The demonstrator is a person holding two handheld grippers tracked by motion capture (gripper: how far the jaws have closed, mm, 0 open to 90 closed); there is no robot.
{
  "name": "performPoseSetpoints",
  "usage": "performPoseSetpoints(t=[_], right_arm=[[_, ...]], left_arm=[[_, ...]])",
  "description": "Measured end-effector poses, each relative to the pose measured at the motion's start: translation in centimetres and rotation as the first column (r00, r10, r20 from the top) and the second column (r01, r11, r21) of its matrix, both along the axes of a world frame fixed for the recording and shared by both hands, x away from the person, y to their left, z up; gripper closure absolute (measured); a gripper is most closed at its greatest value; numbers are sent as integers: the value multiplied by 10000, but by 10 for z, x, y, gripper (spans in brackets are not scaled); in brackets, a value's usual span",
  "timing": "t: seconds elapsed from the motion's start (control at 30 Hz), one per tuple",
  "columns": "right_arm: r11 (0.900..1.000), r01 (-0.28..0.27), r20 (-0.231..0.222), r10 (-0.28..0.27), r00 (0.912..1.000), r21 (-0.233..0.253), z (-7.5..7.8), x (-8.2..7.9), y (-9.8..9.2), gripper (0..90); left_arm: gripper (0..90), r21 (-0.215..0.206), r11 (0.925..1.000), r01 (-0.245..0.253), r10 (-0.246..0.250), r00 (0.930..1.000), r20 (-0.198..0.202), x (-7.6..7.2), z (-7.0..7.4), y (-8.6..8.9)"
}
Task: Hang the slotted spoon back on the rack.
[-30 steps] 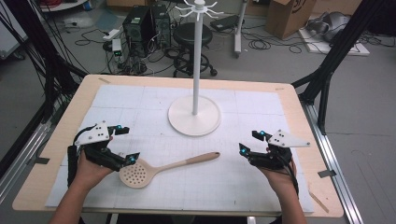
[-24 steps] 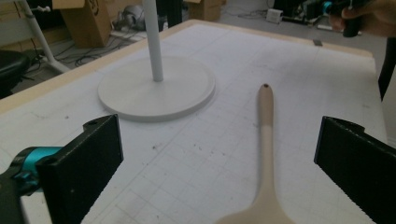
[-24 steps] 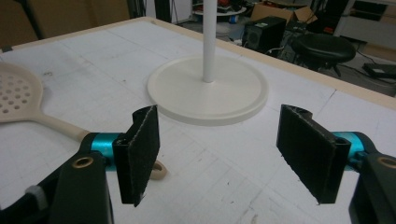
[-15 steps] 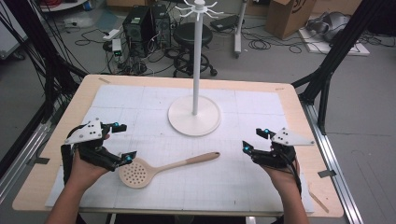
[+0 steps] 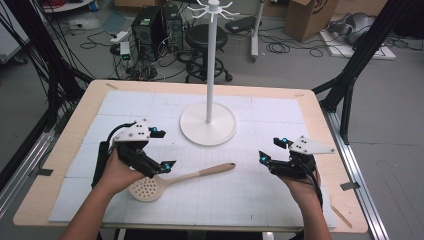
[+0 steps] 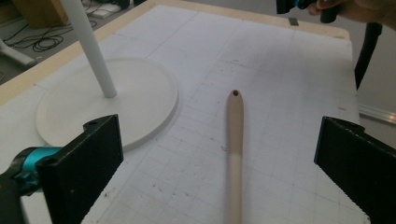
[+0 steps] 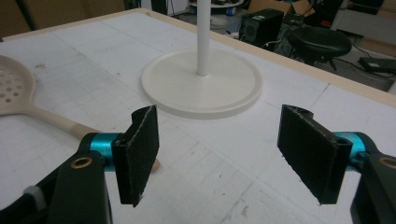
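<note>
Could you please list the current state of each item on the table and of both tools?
Slotted spoon: lying flat on the table, not gripped.
Hook stand: upright, hooks empty.
Left tool: open, jaws either side of the spoon's handle.
Right tool: open, empty, apart from the spoon.

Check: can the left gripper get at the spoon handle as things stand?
Probably yes. The left gripper hangs open over the spoon, whose handle lies between its jaws on bare table; the stand is off to the side.
</note>
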State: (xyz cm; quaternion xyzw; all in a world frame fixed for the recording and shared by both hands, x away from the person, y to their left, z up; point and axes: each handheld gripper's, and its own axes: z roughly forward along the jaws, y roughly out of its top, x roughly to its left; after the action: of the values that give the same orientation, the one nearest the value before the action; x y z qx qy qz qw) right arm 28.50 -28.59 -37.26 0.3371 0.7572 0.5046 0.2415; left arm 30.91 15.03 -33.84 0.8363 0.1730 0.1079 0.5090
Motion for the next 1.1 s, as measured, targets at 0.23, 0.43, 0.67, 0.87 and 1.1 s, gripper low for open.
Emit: performPoseSetpoints(t=[0.23,0.43,0.67,0.87,1.1], right_arm=[[9999,-98,186,96,9998,76,5,-3,1,293],[9999,-111,262,109,9996,79,7,-3,1,292],[10000,-86,220,85,9997,30,5,-2,1,293],[10000,-37,385,34,9993,91,8,-4,1,294],[10000,-67,507,69,9987,-37,10,-6,4,295]], left_arm=[[18,816,9965,197,-184,9997,-176,8,-4,-24],[18,1550,9866,517,-432,9974,-576,15,-14,-48],[18,2451,9659,833,-563,9918,-1150,27,-29,-76],[45,3154,9432,1043,-620,9880,-1413,31,-42,-86],[192,3719,9133,1661,-868,9714,-2208,35,-57,-95]])
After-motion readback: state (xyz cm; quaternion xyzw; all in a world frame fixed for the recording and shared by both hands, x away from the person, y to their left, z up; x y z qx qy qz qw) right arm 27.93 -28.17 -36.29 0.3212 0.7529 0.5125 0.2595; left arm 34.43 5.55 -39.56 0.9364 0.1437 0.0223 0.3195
